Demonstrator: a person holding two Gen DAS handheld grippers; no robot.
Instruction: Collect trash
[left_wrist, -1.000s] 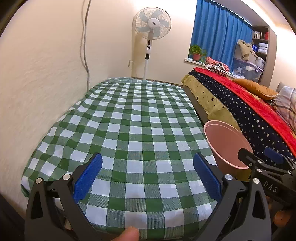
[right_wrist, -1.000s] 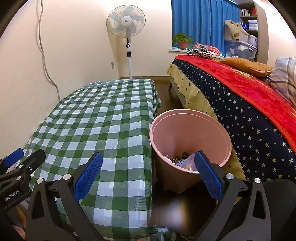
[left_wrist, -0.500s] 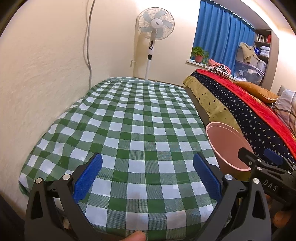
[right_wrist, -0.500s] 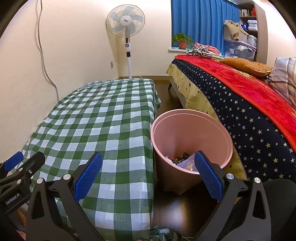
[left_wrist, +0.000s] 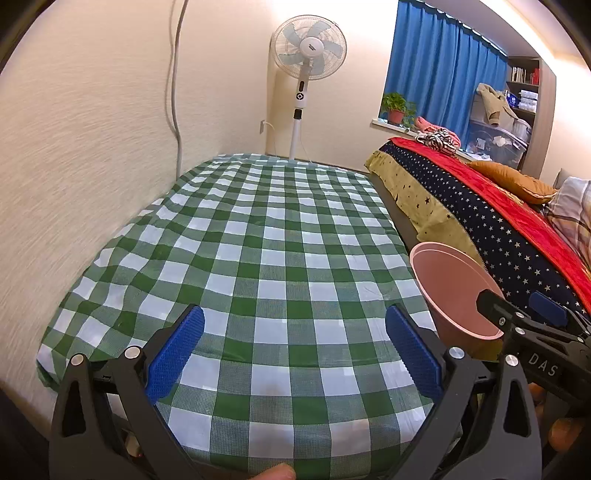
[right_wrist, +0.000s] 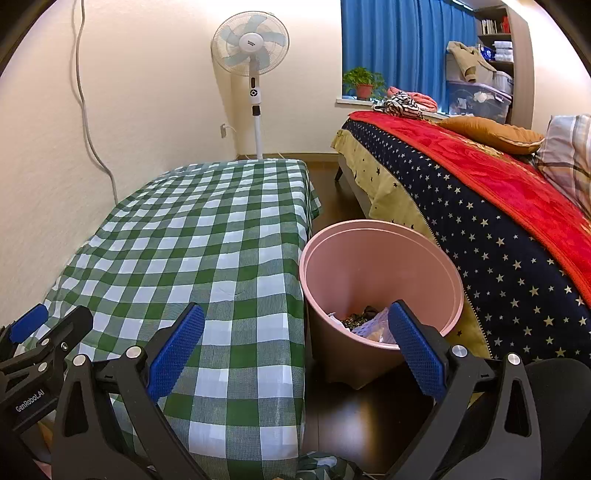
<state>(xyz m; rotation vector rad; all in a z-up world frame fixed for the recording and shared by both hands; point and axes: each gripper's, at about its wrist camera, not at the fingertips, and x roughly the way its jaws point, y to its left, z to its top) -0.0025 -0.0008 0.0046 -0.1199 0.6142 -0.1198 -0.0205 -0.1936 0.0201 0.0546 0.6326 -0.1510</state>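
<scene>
Apparently trash (right_wrist: 364, 325) already lies in the pink bin (right_wrist: 380, 258); the bench (left_wrist: 258, 266) looks bare. Both grippers, left gripper (left_wrist: 295, 354) and right gripper (right_wrist: 295, 354), have fingers wide and hold nothing.

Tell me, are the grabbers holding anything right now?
No. The left gripper and right gripper are both open with nothing between their fingers. The trash lies in the round pink plastic bin.
</scene>
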